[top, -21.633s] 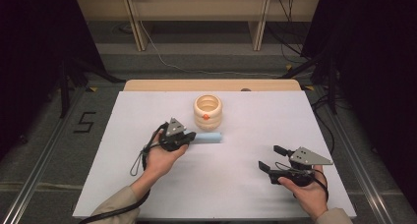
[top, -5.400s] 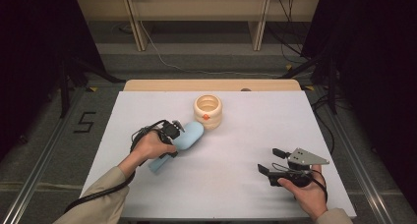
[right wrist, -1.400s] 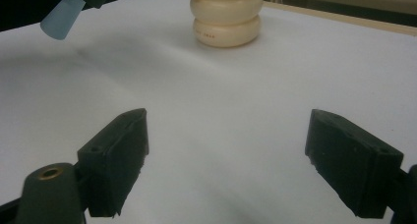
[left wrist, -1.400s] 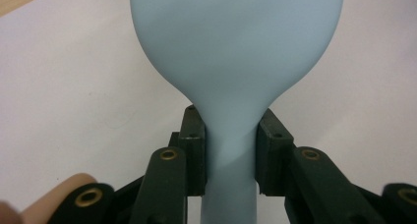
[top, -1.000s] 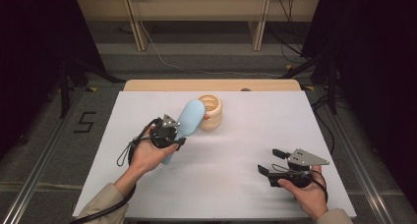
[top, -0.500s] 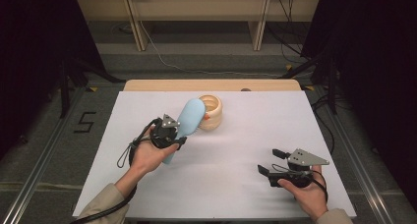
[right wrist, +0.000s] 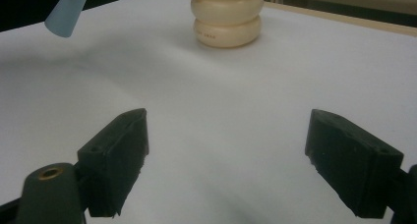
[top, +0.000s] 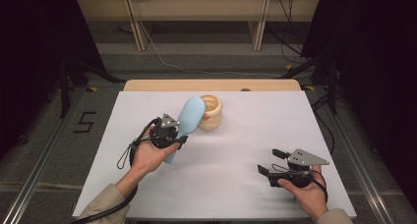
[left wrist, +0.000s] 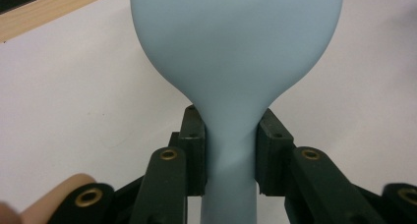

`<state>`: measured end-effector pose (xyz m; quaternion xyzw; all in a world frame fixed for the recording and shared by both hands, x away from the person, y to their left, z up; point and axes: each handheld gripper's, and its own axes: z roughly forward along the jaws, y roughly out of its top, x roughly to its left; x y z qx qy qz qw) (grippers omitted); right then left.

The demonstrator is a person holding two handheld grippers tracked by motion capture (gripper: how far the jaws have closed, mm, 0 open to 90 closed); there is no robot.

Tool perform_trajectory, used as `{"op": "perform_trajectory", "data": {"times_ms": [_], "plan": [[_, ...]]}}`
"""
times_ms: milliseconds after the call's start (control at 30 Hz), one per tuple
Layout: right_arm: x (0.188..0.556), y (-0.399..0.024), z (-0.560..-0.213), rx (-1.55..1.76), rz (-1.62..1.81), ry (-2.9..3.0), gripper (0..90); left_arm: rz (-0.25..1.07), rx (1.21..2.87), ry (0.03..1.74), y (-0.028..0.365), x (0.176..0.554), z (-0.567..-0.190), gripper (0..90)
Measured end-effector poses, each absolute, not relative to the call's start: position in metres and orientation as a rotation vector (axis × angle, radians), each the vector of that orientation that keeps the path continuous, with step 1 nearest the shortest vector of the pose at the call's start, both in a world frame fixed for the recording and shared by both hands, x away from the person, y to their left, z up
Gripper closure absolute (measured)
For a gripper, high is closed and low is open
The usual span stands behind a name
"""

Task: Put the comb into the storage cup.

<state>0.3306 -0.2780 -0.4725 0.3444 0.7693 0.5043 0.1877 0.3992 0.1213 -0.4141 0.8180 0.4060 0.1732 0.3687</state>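
White paper covers the bench (top: 236,194). Left hand-held gripper (top: 173,135) clamps the blue spoon (top: 189,118) by its neck, bowl tilted toward the cream pot (top: 210,113) just beyond. Right hand-held gripper (top: 268,171) rests wide, well apart.

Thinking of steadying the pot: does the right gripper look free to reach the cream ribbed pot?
Probably yes: the right gripper is open, with bare white table between it and the cream ribbed pot.
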Motion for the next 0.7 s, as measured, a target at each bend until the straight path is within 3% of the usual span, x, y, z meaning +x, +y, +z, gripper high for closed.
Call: {"op": "perform_trajectory", "data": {"times_ms": [700], "plan": [[0.3306,-0.2762,-0.4713,0.957,1.424,2.164,17.4,0.431,2.036,1.039,0.1181,0.3973,-0.4115,69.7]]}}
